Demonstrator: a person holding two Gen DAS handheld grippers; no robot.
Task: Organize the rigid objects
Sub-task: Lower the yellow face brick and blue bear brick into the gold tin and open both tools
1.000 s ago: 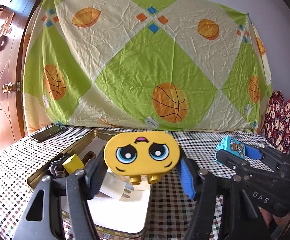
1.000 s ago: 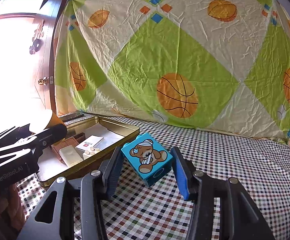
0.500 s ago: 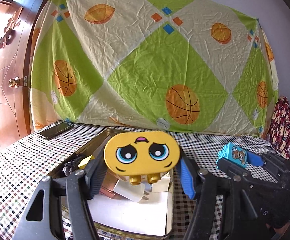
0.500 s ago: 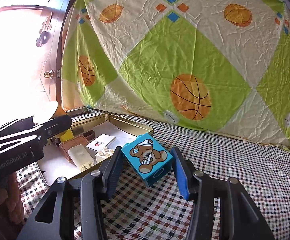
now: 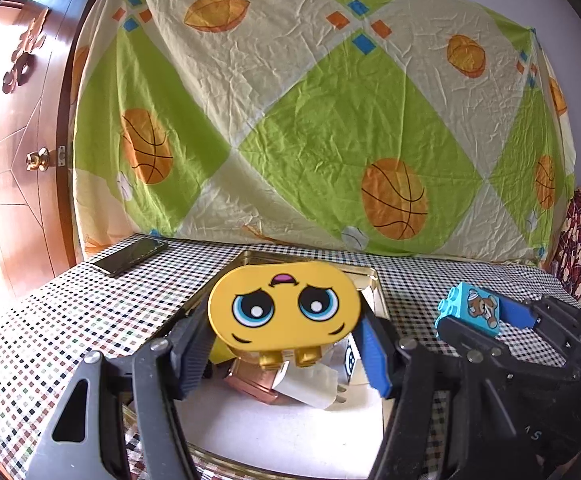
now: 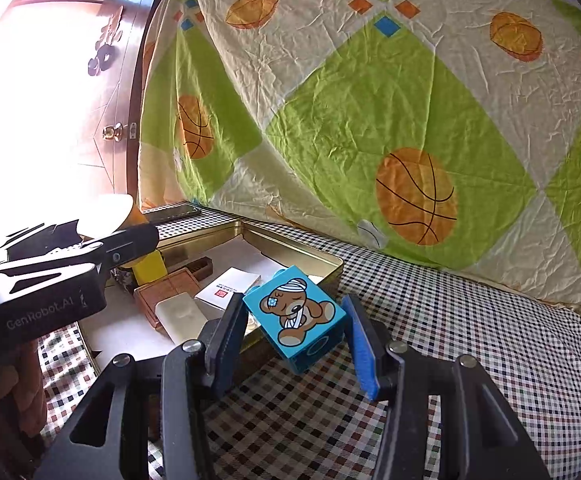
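Observation:
My left gripper (image 5: 284,354) is shut on a yellow oval block with a cartoon face (image 5: 284,310), held above the gold tin tray (image 5: 374,280). My right gripper (image 6: 294,340) is shut on a blue cube block printed with a bandaged bear (image 6: 296,318), tilted, just outside the tray's near right rim (image 6: 302,256). In the left wrist view the right gripper (image 5: 478,312) and its blue block (image 5: 472,306) show at the right. In the right wrist view the left gripper's body (image 6: 50,280) hangs over the tray's left side.
The tray holds a yellow cube (image 6: 150,268), a brown box (image 6: 170,292), a white bar (image 6: 180,314), a white card (image 6: 228,286) and a white plug (image 5: 310,386). A phone (image 5: 130,256) lies on the checkered cloth (image 5: 50,320). A wooden door (image 5: 18,160) stands left.
Both grippers have moved across toward the tray with their blocks still gripped. The tray now sits more directly under the left gripper and closer to the right one.

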